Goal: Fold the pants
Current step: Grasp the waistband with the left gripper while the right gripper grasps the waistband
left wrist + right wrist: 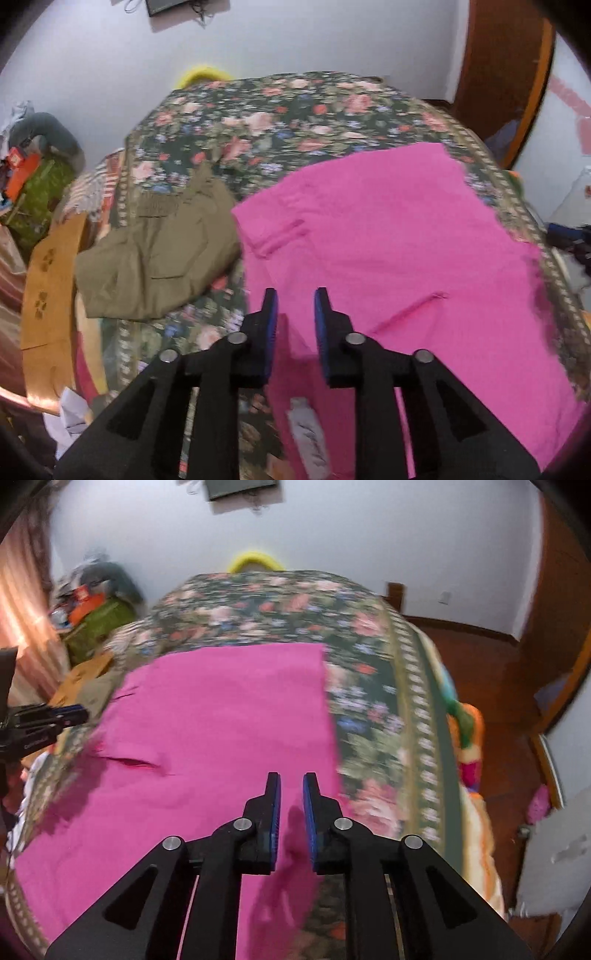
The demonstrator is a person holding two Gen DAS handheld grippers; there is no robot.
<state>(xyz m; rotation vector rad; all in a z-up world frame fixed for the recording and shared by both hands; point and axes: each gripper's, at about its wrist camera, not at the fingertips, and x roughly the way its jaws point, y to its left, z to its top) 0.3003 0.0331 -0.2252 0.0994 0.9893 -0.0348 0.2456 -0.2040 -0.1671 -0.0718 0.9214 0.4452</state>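
Bright pink pants [388,236] lie spread flat on a floral bedspread [280,114]; they also show in the right wrist view [221,716]. My left gripper [295,299] hovers over the pants' near left part, jaws apart and empty. A white label [310,435] shows on the pink cloth below it. My right gripper [291,782] hovers over the pants' near right edge, jaws apart, nothing between them. The left gripper also shows at the left edge of the right wrist view [70,714].
Folded olive-green pants [159,251] lie on the bed left of the pink pants. A cardboard piece [51,280] and clutter [33,177] sit at the bed's left side. A wooden door [506,74] stands at the right. Colourful bedding [469,746] hangs off the right edge.
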